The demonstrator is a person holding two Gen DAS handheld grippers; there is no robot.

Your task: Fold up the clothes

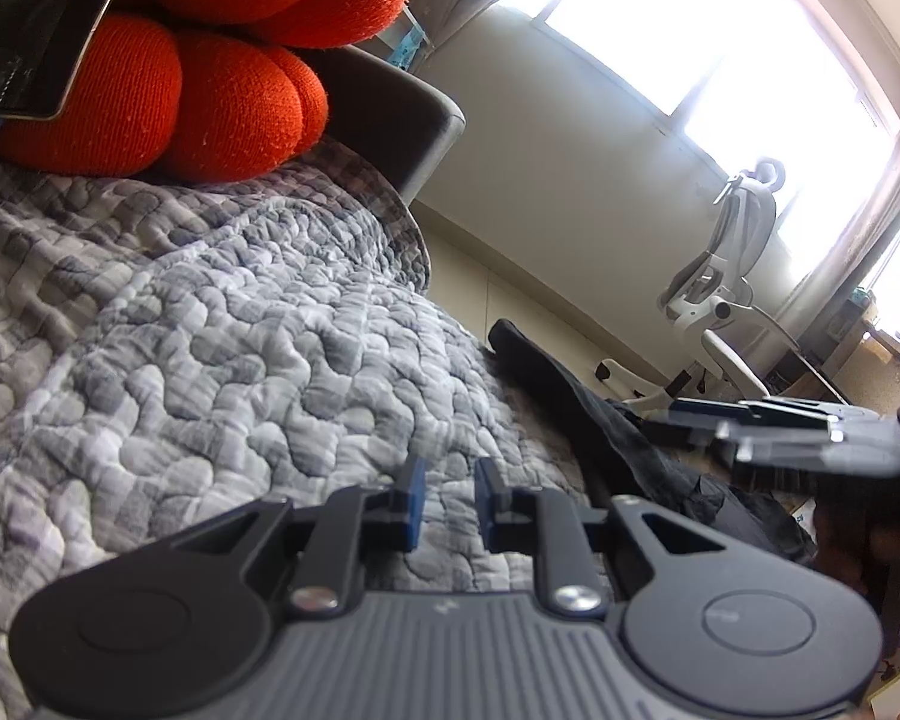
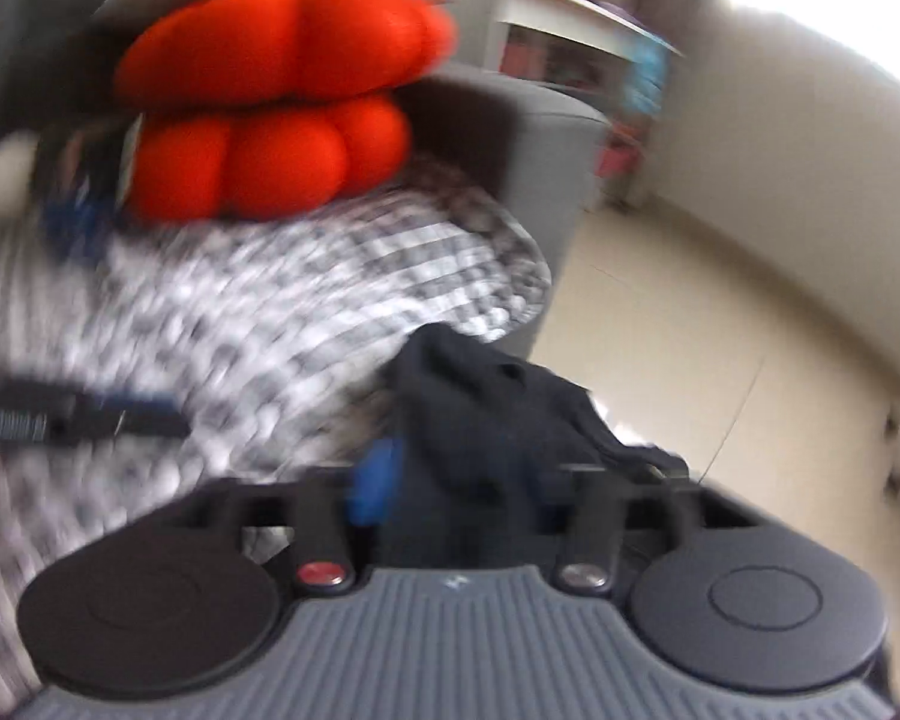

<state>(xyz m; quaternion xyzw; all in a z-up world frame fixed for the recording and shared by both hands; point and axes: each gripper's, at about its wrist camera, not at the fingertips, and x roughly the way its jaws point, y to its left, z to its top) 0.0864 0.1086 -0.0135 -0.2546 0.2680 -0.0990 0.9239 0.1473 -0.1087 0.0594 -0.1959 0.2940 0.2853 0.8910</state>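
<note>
One dark garment (image 2: 480, 414) lay on the quilt (image 1: 240, 324), blurry, hiding one finger of the right gripper (image 2: 462, 480), jaws apart around it. The left gripper (image 1: 447, 501) was nearly together, empty.

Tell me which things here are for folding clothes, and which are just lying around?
For the job: dark garment, left gripper, right gripper.

Just lying about: orange knot cushion, phone, white office chair, quilted grey blanket underneath.
</note>
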